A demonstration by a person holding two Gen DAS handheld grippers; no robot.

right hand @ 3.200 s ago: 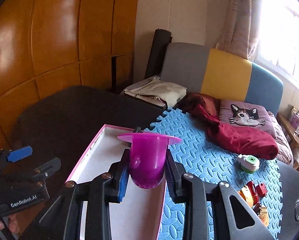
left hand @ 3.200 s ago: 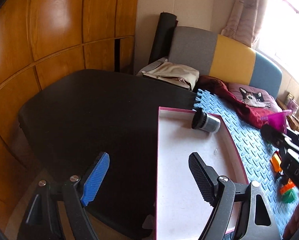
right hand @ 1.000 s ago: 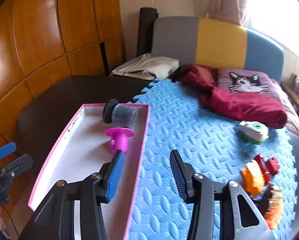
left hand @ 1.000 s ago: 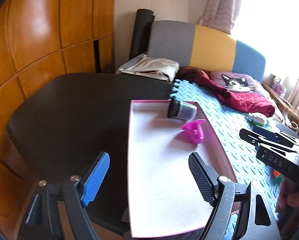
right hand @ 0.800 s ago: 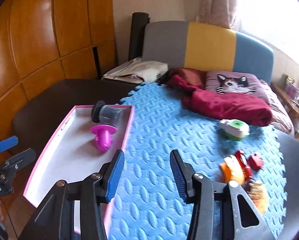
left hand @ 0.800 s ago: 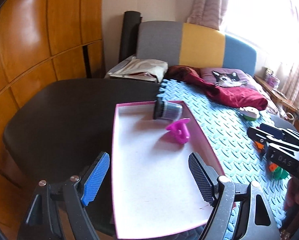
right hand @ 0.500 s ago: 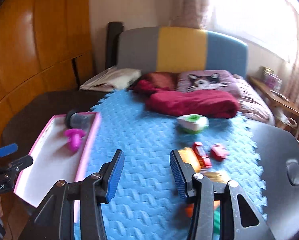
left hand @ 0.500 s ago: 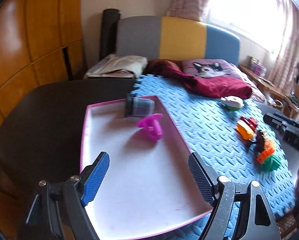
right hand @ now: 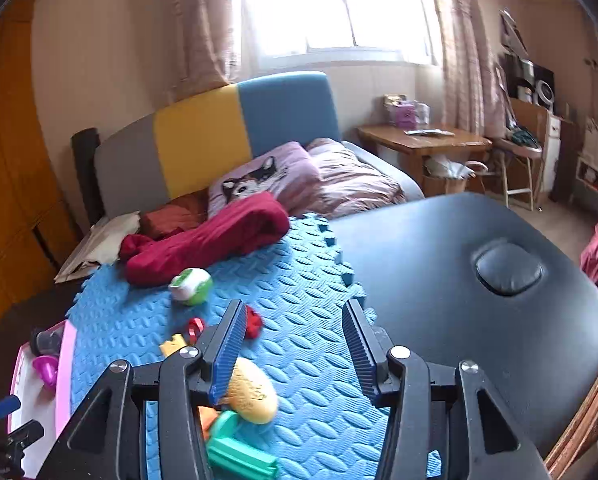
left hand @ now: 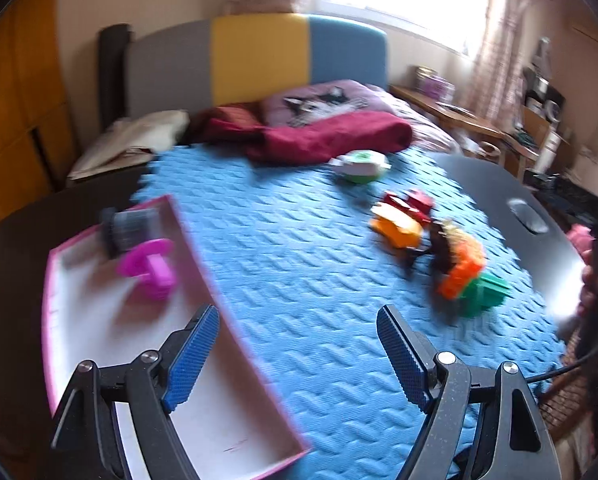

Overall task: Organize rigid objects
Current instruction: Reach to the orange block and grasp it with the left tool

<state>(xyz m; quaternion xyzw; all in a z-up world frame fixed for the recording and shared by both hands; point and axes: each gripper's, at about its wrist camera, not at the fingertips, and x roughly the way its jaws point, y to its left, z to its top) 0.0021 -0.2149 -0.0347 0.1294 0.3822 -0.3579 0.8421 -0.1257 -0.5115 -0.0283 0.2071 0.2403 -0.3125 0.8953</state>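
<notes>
We see a wide bare stretch of blue foam mat [left hand: 299, 264] ahead of the left gripper [left hand: 299, 352], free to cross. To its left the pink-rimmed tray [left hand: 195, 240] raises a low wall. To the right a cluster of toys [left hand: 439, 248] blocks the way, with a green-and-white toy [left hand: 359, 166] beyond. Under the right gripper [right hand: 293, 350], a yellow toy [right hand: 253, 390] and a green piece [right hand: 239, 452] crowd its left finger; the black padded table [right hand: 439, 280] on the right lies bare.
</notes>
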